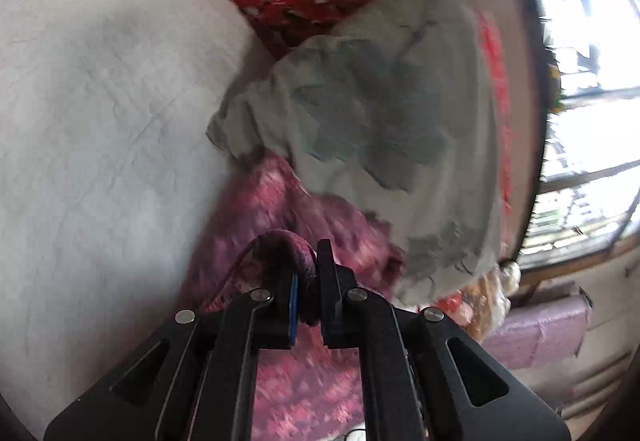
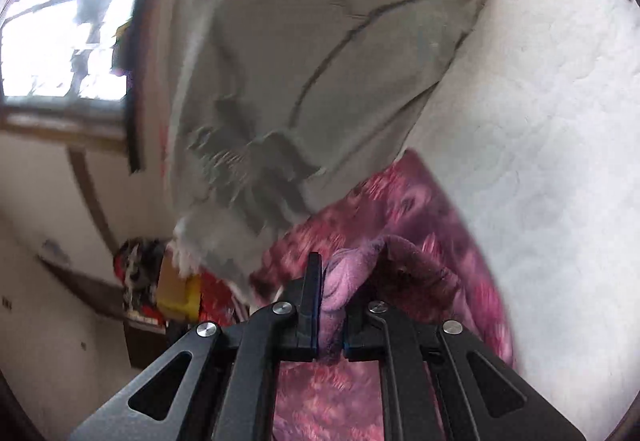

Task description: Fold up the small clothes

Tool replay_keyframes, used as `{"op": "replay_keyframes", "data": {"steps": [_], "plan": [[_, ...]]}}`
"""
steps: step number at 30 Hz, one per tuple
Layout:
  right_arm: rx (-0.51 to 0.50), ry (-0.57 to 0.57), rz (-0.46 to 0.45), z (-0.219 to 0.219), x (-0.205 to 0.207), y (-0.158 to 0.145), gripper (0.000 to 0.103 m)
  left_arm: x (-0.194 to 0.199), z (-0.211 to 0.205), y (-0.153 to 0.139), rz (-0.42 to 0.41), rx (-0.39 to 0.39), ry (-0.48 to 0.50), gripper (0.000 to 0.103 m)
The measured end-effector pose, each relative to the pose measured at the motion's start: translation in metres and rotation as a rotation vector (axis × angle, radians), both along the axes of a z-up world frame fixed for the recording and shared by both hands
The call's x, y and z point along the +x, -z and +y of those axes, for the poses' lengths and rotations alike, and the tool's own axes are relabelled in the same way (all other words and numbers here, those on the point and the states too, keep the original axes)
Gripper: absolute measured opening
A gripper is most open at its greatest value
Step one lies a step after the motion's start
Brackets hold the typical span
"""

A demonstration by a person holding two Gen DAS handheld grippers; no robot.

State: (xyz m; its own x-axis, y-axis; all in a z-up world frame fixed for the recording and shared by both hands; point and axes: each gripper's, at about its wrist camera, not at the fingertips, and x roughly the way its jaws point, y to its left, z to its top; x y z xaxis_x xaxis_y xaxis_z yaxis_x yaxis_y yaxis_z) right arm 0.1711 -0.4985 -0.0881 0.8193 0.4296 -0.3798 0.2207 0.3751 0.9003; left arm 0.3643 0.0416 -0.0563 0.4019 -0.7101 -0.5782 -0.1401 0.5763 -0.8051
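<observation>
Left claw point(image 1: 307, 273): clamped on a fold of the pink cloth point(image 1: 304, 393).
Right claw point(image 2: 332, 305): pinching another bunch of that cloth point(image 2: 400, 209).
Cloth: hangs between both claws, over the white bed point(image 1: 100, 121).
Risk: its far edge lies under the grey garment point(image 1: 360, 113); pulling may drag that along.
Slip: the right bunch looks loose and could slide out.

Your left gripper point(image 1: 307, 281) and right gripper point(image 2: 332, 305) each pinch the patterned garment point(image 1: 304, 393); beyond it, the pale garment point(image 1: 360, 113) lies on the sheet point(image 1: 100, 121).
</observation>
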Motion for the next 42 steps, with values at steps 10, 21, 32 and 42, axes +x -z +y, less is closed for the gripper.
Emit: {"op": "replay_keyframes", "data": {"steps": [10,21,32,42], "plan": [[0.106,0.227,-0.017,-0.038,0.013,0.0,0.039,0.012,0.011,0.025,0.116,-0.195,-0.086,0.021],[-0.41,-0.004,0.231,0.014,0.031,-0.004,0.052,-0.052,-0.064,0.005,-0.032,0.132,0.116,0.054],[-0.568,0.072,0.241,0.017,0.055,-0.01,0.004,-0.029,-0.066,0.025,-0.031,0.244,0.01,0.054],[-0.545,-0.046,0.115,0.062,-0.016,-0.021,0.036,-0.098,-0.097,0.012,-0.11,0.205,0.069,0.064]]}}
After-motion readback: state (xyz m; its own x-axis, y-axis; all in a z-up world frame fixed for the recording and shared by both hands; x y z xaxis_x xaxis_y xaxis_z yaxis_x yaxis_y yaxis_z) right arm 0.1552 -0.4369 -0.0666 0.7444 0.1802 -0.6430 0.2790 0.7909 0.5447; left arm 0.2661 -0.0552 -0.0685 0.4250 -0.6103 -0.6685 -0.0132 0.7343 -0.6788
